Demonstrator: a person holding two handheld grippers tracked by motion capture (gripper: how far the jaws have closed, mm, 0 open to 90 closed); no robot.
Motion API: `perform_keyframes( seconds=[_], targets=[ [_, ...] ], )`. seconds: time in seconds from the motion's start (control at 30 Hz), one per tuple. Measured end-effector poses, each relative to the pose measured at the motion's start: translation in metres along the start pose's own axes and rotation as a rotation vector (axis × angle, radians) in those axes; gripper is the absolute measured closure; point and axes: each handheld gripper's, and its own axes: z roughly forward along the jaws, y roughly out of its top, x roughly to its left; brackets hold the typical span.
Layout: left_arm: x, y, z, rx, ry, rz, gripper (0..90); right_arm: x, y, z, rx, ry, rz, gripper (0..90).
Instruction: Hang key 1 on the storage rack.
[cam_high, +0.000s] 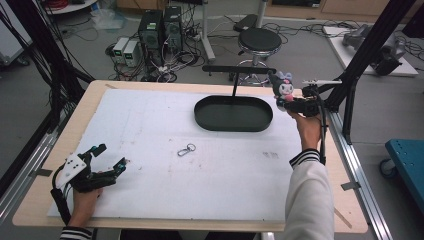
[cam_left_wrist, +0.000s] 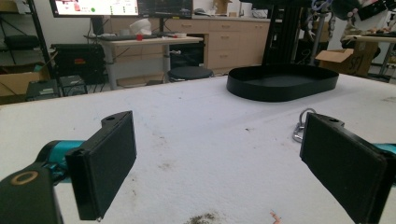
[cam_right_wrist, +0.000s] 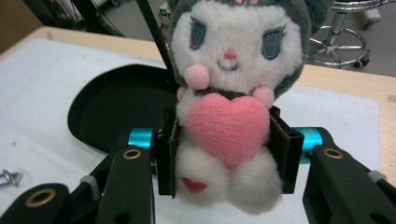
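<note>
From above, the right gripper (cam_high: 290, 105) holds a plush doll (cam_high: 283, 89) just beside the far right end of the black oval tray (cam_high: 233, 114). The right gripper view adds detail: both pads squeeze the doll's body, a pink heart on its chest. The left gripper (cam_high: 111, 159) rests at the desk's (cam_high: 165, 210) near left corner, jaws spread wide and grasping nothing, a metal clasp (cam_left_wrist: 299, 128) lying ahead of them.

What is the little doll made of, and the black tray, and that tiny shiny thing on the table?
The doll looks like soft plush: fuzzy pile, stitched eyes, a fleecy pink heart. The black tray seems to be hard metal or plastic with a smooth matte finish. The clip looks like bare metal, silvery and glinting.
</note>
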Motion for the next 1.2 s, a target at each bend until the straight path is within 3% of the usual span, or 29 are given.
perform_keyframes(
  seconds=[0.87,1.2],
  targets=[
    [0.0,0.0,0.0,0.003,-0.001,0.004,11.2,-0.004,-0.018,0.025,0.054,-0.006,-0.013,54.1],
    [0.0,0.0,0.0,0.002,-0.001,0.002,11.2,-0.005,-0.02,0.039,0.048,-0.002,-0.009,54.1]
  ],
)
